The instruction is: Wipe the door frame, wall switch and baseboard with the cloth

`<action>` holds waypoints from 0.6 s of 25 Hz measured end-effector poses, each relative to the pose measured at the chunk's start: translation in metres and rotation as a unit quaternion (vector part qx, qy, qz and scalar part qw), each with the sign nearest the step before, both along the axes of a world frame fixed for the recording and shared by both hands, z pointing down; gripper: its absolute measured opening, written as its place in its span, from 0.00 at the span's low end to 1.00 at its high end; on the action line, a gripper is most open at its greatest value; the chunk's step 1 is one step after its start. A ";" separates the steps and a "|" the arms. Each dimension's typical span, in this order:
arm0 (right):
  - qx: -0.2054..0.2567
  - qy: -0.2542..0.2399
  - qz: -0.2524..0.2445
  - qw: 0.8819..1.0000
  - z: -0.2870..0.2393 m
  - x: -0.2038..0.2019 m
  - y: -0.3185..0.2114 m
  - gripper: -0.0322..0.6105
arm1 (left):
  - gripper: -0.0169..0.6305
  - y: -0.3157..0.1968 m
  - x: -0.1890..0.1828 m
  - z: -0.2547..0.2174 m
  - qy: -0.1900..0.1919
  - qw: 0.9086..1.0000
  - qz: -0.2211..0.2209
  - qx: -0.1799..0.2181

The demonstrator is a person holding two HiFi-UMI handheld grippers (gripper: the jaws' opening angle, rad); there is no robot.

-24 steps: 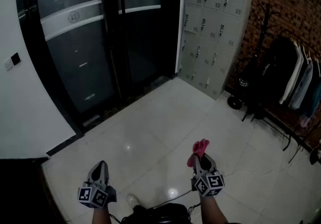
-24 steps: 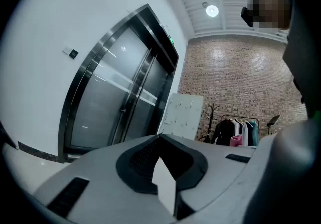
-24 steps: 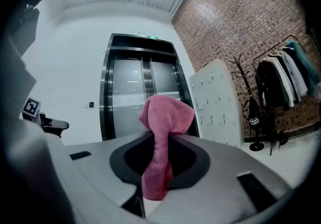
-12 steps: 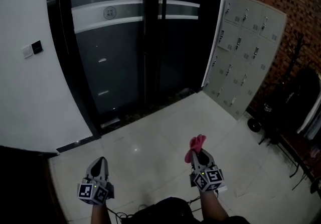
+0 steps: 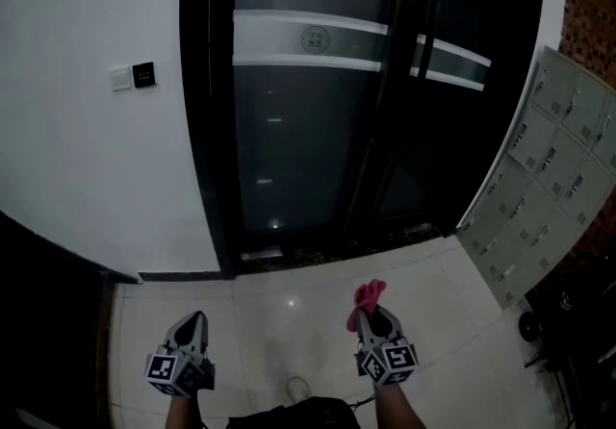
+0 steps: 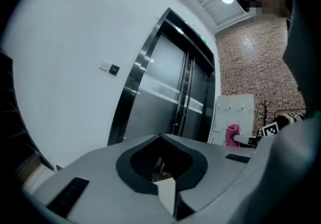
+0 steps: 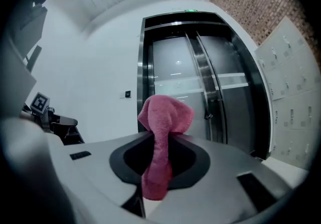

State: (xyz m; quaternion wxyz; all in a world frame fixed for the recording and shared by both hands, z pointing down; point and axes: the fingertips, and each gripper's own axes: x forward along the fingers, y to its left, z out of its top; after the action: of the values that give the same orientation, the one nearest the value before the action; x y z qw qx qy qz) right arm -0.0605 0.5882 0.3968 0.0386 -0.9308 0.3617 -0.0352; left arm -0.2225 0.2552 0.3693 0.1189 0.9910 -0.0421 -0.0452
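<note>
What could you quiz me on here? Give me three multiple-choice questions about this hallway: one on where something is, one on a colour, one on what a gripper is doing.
1. Where is the wall switch relative to the door frame?
A. to its left, on the white wall
B. to its right
C. directly above it

2. What colour is the cloth?
A. blue
B. yellow
C. pink

3. What is the state of the right gripper?
A. jaws wide apart, empty
B. jaws shut on the cloth
C. jaws shut on nothing

Answers:
1 A: the head view shows the switch on the wall left of the black frame.
2 C: both the head view and the right gripper view show it pink.
3 B: the right gripper view shows the cloth pinched between the jaws, its bunched end sticking out past them.
</note>
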 end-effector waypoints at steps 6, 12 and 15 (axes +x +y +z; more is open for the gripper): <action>-0.032 0.062 -0.124 0.990 -0.019 0.115 -0.111 0.16 | 0.03 -0.056 0.062 -0.020 0.013 0.995 -0.100 0.021; -0.111 0.210 -0.233 0.943 -0.079 0.170 -0.261 0.16 | 0.03 -0.110 0.106 -0.037 0.006 0.990 -0.139 0.033; -0.134 0.256 -0.245 0.926 -0.095 0.189 -0.323 0.16 | 0.03 -0.148 0.117 -0.030 0.002 0.988 -0.150 0.030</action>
State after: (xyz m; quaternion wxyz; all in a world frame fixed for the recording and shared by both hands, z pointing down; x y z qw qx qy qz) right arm 0.1284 0.2649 0.3016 -0.1902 -0.7872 0.5677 0.1477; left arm -0.1056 0.1071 0.3390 0.0814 0.9764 -0.1892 -0.0656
